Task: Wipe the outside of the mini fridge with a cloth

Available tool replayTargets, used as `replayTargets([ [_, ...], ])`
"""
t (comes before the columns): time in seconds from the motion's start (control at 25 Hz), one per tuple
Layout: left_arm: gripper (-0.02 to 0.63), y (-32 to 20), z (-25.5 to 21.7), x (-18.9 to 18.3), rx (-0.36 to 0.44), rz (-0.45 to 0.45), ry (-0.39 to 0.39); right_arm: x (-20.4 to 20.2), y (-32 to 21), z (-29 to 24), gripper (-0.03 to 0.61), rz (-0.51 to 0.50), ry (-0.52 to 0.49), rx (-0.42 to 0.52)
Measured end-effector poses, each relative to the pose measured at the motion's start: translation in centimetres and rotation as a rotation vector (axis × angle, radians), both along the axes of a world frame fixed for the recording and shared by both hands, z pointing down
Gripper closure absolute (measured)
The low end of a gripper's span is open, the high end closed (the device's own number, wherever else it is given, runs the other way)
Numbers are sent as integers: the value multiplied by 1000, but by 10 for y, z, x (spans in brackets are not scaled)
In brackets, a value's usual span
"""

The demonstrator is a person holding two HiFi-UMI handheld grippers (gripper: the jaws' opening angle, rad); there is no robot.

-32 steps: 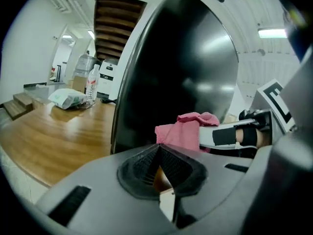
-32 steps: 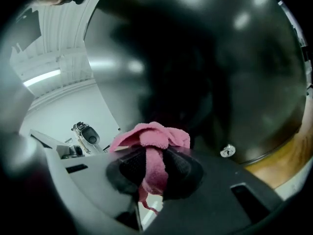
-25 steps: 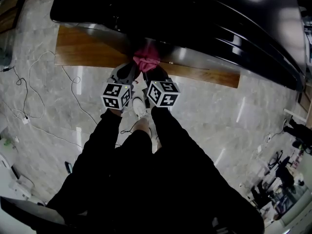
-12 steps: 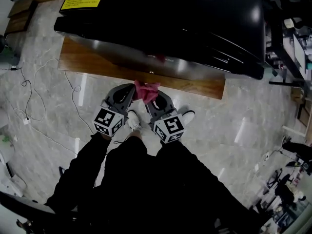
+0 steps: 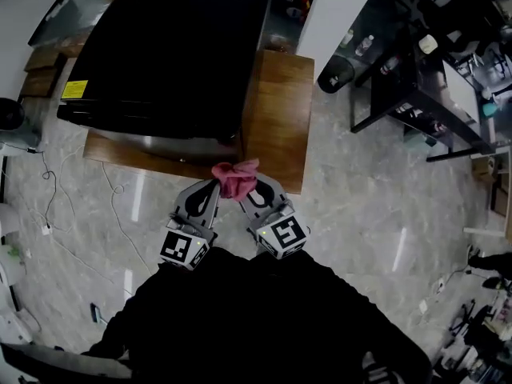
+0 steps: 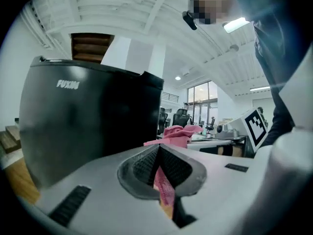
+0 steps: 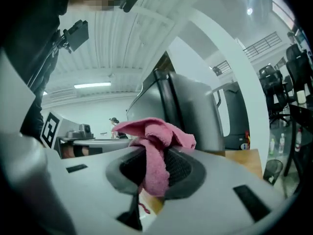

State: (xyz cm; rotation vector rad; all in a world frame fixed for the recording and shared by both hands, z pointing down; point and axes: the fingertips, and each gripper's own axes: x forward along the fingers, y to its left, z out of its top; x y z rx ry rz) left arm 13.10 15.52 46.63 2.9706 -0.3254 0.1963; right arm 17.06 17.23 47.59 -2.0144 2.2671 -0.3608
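The black mini fridge (image 5: 172,62) stands on a low wooden platform (image 5: 276,114), seen from above in the head view. A pink cloth (image 5: 235,178) is bunched between my two grippers, just in front of the fridge's front right corner. My left gripper (image 5: 210,189) is shut on one end of the cloth (image 6: 164,187). My right gripper (image 5: 253,192) is shut on the other end of the cloth (image 7: 155,153). In the left gripper view the fridge (image 6: 83,121) fills the left side. The right gripper view shows its silver side (image 7: 188,114) close behind the cloth.
Cables (image 5: 120,206) trail over the marble floor at the left. A black table frame (image 5: 416,94) with bottles stands at the back right. Wooden boards (image 5: 40,70) lie at the far left. The person's dark sleeves and body fill the bottom of the head view.
The view has pulled back and up from the fridge, whose whole top now shows. Both grippers, still holding the cloth, have come away from the fridge's front.
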Motion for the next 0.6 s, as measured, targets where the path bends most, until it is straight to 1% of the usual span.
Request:
replayTargets([
  [0.12, 607, 21, -32, 50, 21, -36, 45, 56, 9, -28, 506, -4, 1, 46],
  [0.24, 607, 32, -49, 78, 29, -77, 75, 86, 4, -42, 506, -43, 14, 75],
  [0.4, 607, 31, -63, 95, 43, -106, 75, 100, -14, -56, 506, -95, 16, 86],
  [0.52, 607, 26, -73, 95, 25, -116, 80, 101, -31, -66, 506, -123, 9, 84],
  [0.6, 607, 25, -73, 92, 22, -107, 70, 99, -41, -69, 506, -127, 1, 91],
])
